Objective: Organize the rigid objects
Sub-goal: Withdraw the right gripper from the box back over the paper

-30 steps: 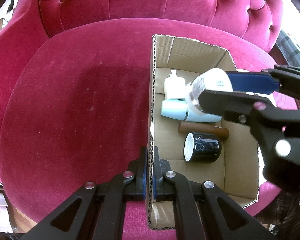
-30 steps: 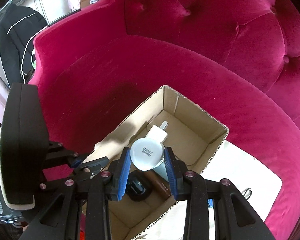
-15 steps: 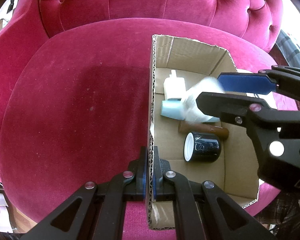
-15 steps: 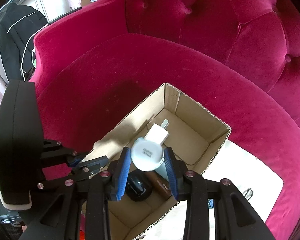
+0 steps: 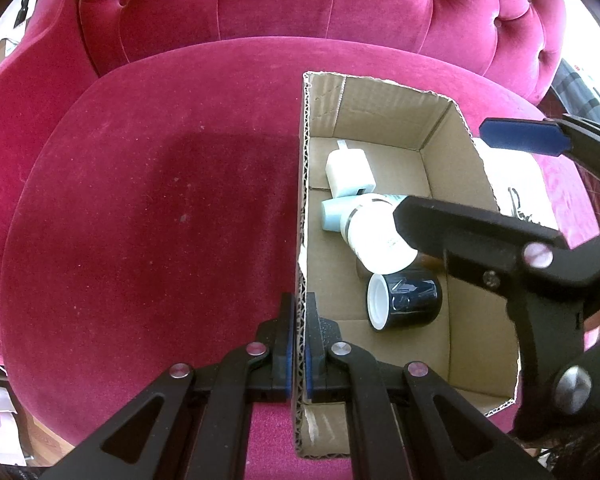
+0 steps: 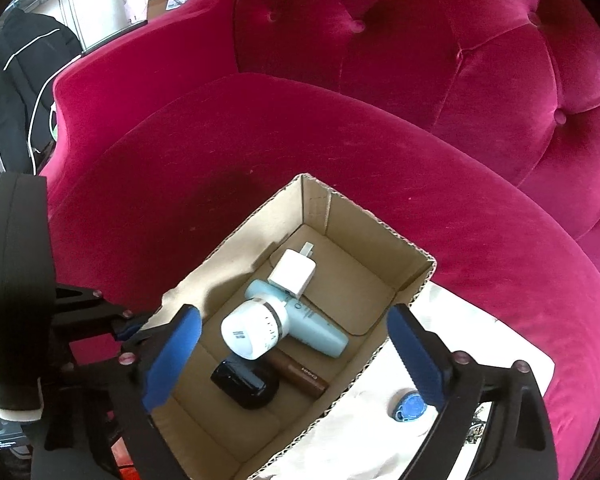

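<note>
While left gripper (image 5: 298, 344) clamps box wall (image 5: 302, 200), right gripper (image 6: 296, 344) jaws just opened wide, empty; white jar (image 6: 254, 334) lies tilted, base up.

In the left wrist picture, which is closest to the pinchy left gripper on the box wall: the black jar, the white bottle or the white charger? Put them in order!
From the left gripper:
1. Black jar, lying on the box floor just beyond it.
2. White bottle, mid-box, resting on other items.
3. White charger, at the far end.

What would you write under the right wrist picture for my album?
Open right gripper above a brown cardboard box holding a round white jar, on a pink velvet armchair.
</note>
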A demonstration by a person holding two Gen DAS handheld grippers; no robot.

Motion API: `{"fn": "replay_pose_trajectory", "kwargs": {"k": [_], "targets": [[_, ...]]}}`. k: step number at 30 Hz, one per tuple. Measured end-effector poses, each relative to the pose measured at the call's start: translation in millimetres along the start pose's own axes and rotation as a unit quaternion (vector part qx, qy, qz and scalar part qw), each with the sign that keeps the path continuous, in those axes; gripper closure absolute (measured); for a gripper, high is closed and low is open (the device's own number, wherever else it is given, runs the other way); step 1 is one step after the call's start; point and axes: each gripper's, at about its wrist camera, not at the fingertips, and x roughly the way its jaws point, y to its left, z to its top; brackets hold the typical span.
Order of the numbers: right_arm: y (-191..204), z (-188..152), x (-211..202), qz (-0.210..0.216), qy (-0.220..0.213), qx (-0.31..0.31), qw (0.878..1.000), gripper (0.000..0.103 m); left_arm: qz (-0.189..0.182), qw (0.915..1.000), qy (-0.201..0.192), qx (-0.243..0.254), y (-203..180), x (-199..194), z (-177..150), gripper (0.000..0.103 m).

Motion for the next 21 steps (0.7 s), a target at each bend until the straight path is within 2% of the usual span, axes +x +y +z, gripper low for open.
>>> {"fn": "replay_pose_trajectory", "kwargs": {"k": [11,21], "targets": [[-10.6,1.4,1.4,-0.007,-0.002,0.013,1.000,0.003,0.002,1.0000,0.000,0.002,-0.7,-0.2,-0.3,0.100],[-35.9,-5.4,-15.5,-0.033,-0.016,0.037,0.999,0.003,0.000,1.0000,0.000,0.000,0.5,-1.5,0.0,0.100]]}}
